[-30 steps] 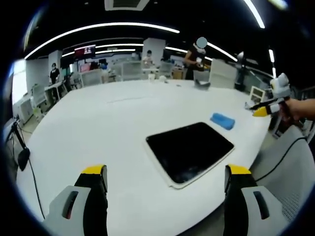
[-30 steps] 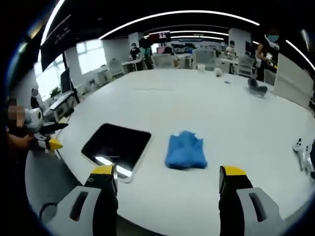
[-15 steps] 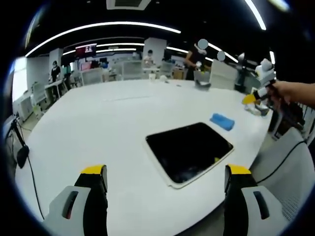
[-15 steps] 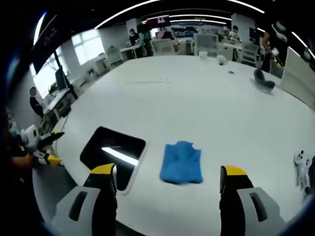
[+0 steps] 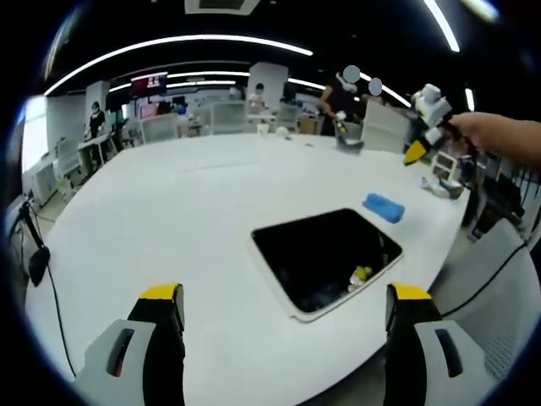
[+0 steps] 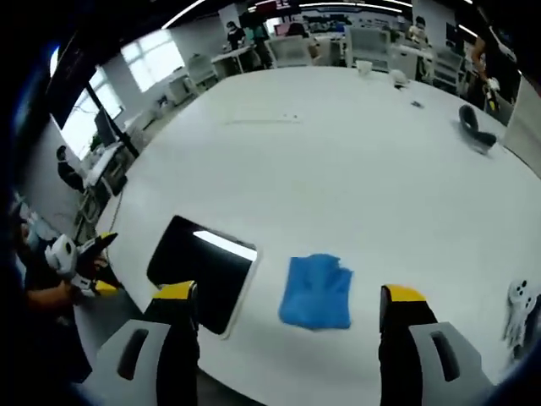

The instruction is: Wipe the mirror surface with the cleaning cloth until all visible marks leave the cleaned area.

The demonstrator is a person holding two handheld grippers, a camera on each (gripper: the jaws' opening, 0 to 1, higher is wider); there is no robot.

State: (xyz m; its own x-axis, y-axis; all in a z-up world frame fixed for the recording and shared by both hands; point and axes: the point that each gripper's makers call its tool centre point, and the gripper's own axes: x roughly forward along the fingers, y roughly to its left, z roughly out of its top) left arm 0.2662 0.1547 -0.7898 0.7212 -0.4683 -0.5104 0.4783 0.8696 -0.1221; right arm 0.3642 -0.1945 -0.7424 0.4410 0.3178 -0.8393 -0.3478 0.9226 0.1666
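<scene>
both grippers hang over a large white table point(image 6: 355, 161) with jaws spread wide and nothing between them. in the right gripper view, the right gripper point(image 6: 287, 326) rises from the bottom edge, its yellow-tipped jaws framing the blue cleaning cloth point(image 6: 316, 292), which lies crumpled flat on the table at lower centre, untouched. just to the cloth's left, near the table's edge, lies the mirror point(image 6: 201, 271), a dark rounded rectangle in a pale frame with a ceiling light reflected across its top. at the far left of that view, the left gripper point(image 6: 72, 258) shows in a hand, off the table's edge.

in the left gripper view, the left gripper point(image 5: 286, 317) points along the table from the bottom of the frame, open and well apart from the mirror point(image 5: 325, 256) at centre right. the cloth point(image 5: 383, 206) sits just beyond the mirror's far corner. small pale and yellowish specks show on the glass near its lower right, though whether marks or reflections cannot be told. at upper right, a hand holds the right gripper point(image 5: 425, 118) high above the table.

the right gripper appears lined up over the cloth, likely to pick it up; wiping has not begun. the left seems kept back, probably to leave the glass clear.
</scene>
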